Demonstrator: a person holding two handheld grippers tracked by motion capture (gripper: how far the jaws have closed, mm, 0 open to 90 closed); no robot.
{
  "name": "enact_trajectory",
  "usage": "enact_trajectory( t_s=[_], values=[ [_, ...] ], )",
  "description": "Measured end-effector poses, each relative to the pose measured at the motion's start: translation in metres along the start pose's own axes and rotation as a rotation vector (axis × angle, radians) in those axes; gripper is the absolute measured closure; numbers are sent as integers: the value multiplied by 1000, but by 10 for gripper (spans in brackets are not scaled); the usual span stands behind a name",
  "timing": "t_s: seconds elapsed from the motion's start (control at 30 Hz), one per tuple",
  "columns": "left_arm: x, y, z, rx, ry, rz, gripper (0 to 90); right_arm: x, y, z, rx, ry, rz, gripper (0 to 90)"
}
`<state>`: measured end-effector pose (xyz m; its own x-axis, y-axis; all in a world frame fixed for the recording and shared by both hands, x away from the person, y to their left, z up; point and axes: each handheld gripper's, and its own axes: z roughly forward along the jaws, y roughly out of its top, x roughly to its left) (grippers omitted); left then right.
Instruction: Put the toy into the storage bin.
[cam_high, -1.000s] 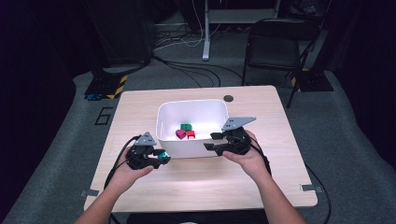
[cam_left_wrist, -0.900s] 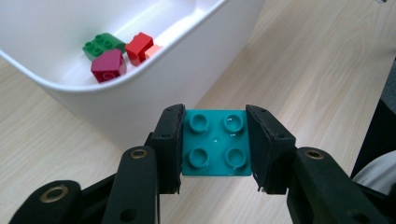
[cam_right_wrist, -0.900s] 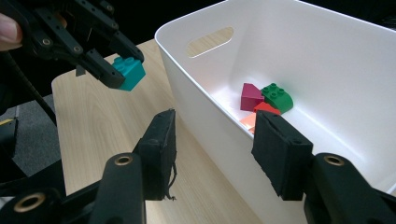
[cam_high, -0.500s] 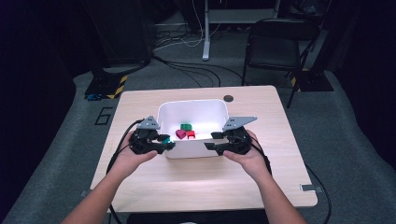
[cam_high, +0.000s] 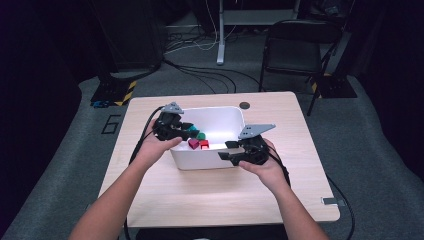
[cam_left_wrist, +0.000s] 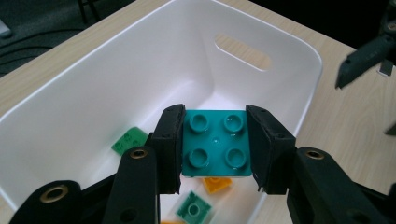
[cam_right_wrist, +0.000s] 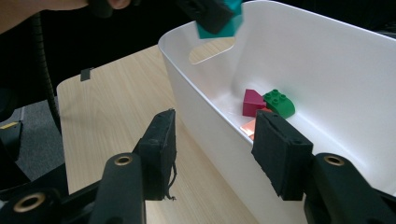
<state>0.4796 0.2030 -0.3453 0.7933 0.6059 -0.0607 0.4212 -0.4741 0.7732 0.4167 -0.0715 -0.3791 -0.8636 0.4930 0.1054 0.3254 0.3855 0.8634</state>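
My left gripper (cam_left_wrist: 215, 147) is shut on a teal four-stud brick (cam_left_wrist: 215, 142), held stud side toward its camera above the inside of the white bin (cam_left_wrist: 93, 79). From above, that gripper (cam_high: 187, 131) hangs over the bin's left rim with the teal brick (cam_high: 193, 131). My right gripper (cam_high: 226, 150) sits at the bin's front right corner. Its jaws stand apart with the bin's near wall (cam_right_wrist: 205, 116) between them, a gap showing on the left side. In the bin lie a magenta brick (cam_right_wrist: 252, 102), a green brick (cam_right_wrist: 280, 103) and a red brick (cam_high: 204, 144).
Two green pieces (cam_left_wrist: 127, 141) (cam_left_wrist: 194, 208) and an orange one (cam_left_wrist: 216, 183) also lie on the bin floor. The wooden table (cam_high: 200, 200) has a small dark disc (cam_high: 244, 105) near its far edge. A folding chair (cam_high: 295, 50) and cables stand beyond it.
My left gripper has risen from the table beside the bin and moved forward and right, carrying the teal brick over the bin's left rim. The right gripper has kept still.
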Motion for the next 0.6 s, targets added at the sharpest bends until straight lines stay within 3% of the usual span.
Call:
enact_trajectory(
  t_s=[0.4, 0.6],
  values=[
    [15, 26, 40, 24, 2, 25, 588, 1, 0, -1, 0, 0, 3, 486],
    [18, 29, 62, 38, -4, 13, 587, 0, -2, -2, -5, -4, 7, 485]
  ],
)
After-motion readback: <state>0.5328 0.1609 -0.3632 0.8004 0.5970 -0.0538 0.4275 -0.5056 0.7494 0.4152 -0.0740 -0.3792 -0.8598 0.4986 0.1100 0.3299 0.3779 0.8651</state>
